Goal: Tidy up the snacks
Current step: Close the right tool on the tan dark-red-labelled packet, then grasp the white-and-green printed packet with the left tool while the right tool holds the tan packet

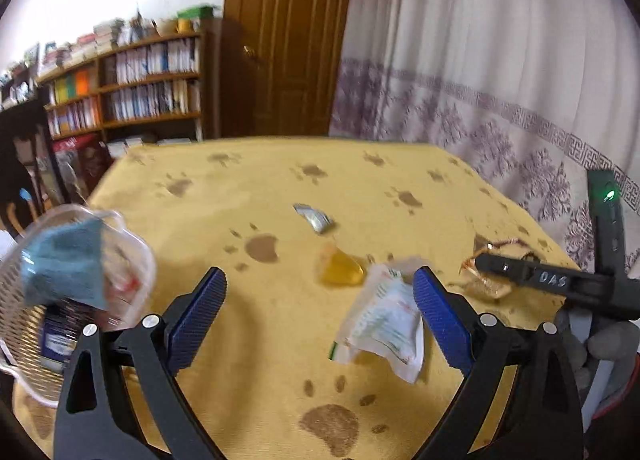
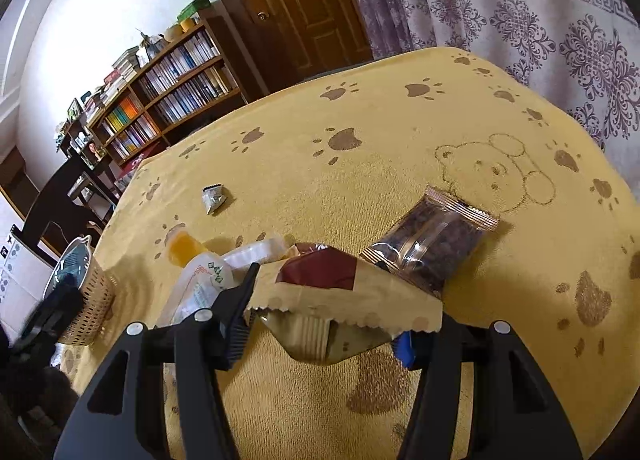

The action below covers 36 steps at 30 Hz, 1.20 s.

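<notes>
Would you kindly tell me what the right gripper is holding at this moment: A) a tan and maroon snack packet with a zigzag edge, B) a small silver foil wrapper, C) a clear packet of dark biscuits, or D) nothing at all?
A: in the right wrist view, the right gripper has its fingers closed on the tan and maroon snack packet with a zigzag edge, lifted above the yellow paw-print cloth.

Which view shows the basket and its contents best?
The left wrist view: the basket sits close at the left edge, with a blue packet and other wrappers visible inside, though blurred. The right wrist view shows only its perforated wall and rim from the side; its contents cannot be made out there.
</notes>
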Available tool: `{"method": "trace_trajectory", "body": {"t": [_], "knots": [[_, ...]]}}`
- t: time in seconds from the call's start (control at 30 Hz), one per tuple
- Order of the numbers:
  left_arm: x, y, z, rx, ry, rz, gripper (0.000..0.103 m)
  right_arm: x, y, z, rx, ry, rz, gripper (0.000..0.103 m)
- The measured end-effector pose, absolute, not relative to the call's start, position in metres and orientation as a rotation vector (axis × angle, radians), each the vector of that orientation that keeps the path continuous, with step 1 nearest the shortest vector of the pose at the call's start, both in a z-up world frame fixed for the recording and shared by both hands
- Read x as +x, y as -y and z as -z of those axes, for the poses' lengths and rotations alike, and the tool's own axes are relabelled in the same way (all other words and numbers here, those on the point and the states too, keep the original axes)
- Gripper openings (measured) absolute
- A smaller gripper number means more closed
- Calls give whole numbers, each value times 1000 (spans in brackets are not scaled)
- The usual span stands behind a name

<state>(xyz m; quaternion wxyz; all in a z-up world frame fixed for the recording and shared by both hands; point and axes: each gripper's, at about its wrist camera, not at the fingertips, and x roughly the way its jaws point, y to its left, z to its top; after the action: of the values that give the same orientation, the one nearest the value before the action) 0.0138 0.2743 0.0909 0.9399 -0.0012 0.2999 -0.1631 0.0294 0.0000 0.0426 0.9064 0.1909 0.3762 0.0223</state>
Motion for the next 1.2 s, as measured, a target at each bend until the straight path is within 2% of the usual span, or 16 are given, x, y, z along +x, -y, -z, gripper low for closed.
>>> {"method": "trace_trajectory", "body": {"t": [0.53, 0.77, 0.83, 0.9, 1.0, 1.03, 1.2], "knots": [[42, -199, -43, 223, -752, 428, 95, 33, 9, -34, 442, -767, -89, 56], [53, -192, -27, 215, -820, 420, 70, 31, 10, -32, 451, -757, -98, 56], [52, -191, -24, 214, -822, 423, 68, 31, 9, -31, 446, -754, -98, 56], [52, -190, -24, 205, -821, 432, 62, 30, 9, -30, 442, -753, -101, 56], [49, -193, -27, 197, -806, 436, 46, 29, 7, -30, 438, -751, -106, 56], [48, -193, -28, 192, -802, 446, 38, 28, 7, -31, 440, -750, -107, 56], [40, -198, -35, 183, -778, 456, 31, 26, 9, -33, 456, -743, -108, 56]]}}
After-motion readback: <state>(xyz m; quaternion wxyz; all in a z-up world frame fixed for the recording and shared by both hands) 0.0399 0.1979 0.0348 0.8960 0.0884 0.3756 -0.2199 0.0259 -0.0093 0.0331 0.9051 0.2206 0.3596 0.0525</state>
